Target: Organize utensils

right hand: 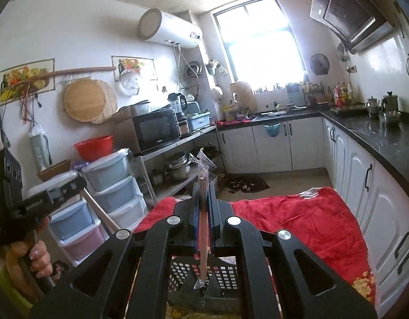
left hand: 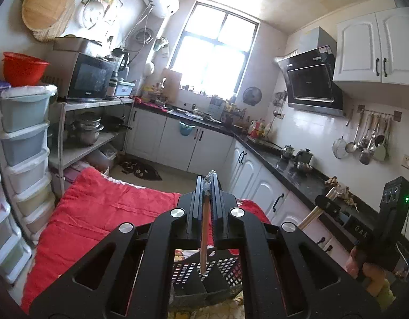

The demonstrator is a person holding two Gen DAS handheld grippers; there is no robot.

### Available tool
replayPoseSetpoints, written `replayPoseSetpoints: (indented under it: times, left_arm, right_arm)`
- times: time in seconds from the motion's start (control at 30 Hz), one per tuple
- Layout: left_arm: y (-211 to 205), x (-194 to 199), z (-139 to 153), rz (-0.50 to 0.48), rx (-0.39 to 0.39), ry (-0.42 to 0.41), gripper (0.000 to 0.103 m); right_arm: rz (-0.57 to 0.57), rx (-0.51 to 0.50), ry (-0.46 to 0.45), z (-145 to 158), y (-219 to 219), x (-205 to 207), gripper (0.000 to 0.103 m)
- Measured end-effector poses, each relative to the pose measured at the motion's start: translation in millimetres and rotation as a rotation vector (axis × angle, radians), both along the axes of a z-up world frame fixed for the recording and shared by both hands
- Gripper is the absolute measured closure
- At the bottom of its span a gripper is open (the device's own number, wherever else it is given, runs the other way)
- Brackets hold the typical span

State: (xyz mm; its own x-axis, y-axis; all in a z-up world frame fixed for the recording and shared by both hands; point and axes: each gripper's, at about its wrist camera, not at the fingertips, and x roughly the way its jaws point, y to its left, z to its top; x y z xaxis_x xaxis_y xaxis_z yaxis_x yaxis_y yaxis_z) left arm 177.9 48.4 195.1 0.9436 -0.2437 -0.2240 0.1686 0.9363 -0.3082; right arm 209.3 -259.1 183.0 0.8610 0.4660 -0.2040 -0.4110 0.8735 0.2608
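In the left wrist view my left gripper [left hand: 207,183] is shut on wrapped wooden chopsticks [left hand: 204,234] that stand nearly upright between its jaws. Their lower end hangs over a black perforated utensil basket [left hand: 187,271]. In the right wrist view my right gripper [right hand: 203,190] is shut on reddish chopsticks in a clear wrapper [right hand: 203,242], whose top sticks out above the fingertips. Their lower end hangs over the same basket [right hand: 225,273]. Each gripper shows in the other's view: the right gripper [left hand: 325,203] with pale sticks, the left gripper [right hand: 74,184] held by a hand [right hand: 38,260].
A red cloth [left hand: 103,212] covers the surface beyond the basket. Stacked plastic drawers [left hand: 23,143] stand at the left and a metal shelf with a microwave [left hand: 87,79] behind them. White cabinets under a dark counter [left hand: 297,175] run along the right.
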Motion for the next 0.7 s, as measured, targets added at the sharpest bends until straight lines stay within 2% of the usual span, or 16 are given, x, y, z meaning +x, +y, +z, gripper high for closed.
replayPoseSetpoints:
  times: [0.33,0.7]
  left_arm:
    - [2,19,-32,0.025,0.006,0.042,0.101]
    - [-4,22,-57,0.013,0.015,0.069,0.101]
  right_arm:
    - [-0.033,-0.030,0.016,-29,10,18,0.097]
    - [-0.060,-0.058,0.071,-61,14,29,0.097]
